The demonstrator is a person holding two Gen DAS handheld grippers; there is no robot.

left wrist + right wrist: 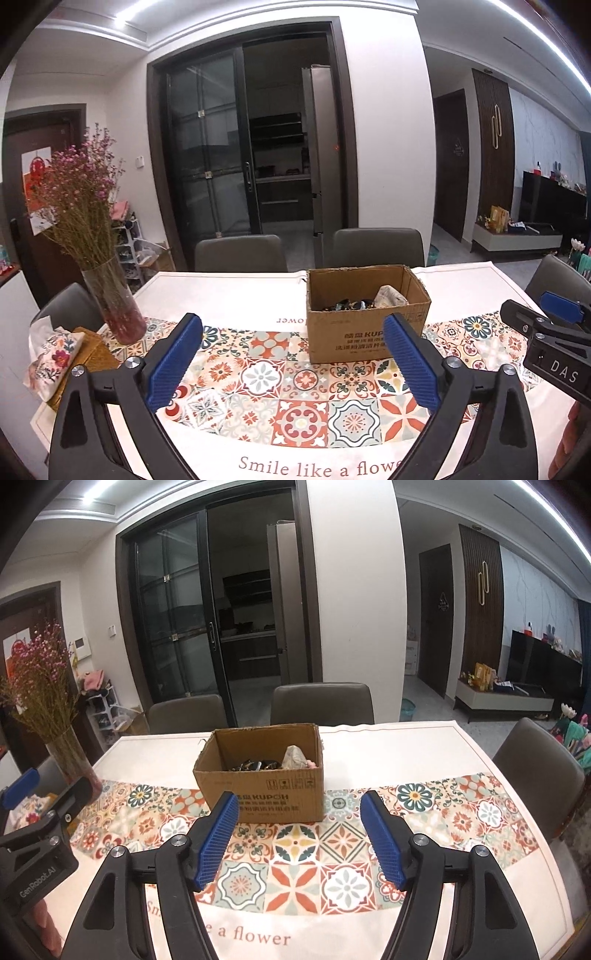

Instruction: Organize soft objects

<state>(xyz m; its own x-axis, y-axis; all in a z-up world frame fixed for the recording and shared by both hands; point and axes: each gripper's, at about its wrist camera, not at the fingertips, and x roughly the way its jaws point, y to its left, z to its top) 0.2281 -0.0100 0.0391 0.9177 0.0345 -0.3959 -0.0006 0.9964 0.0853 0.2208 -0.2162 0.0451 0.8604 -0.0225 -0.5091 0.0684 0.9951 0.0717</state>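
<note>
Both claws wide and empty: left claw, right claw. Soft things already in the box mid-table. Probably light, limp cloth; best pinched at a raised fold.

Bright ceiling light strips, sharp centres, heavy fisheye bending, dark corners.

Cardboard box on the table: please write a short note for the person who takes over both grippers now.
Left gripper: open, nothing between its fingers.
Right gripper: open, also empty.
Brown cardboard box: stands on the tiled-pattern tablecloth, ahead of both grippers.
Done: a pale crumpled cloth and dark soft items lie inside the box.
Left: no loose soft object shows on the cloth near the box; check the table's edges.
</note>
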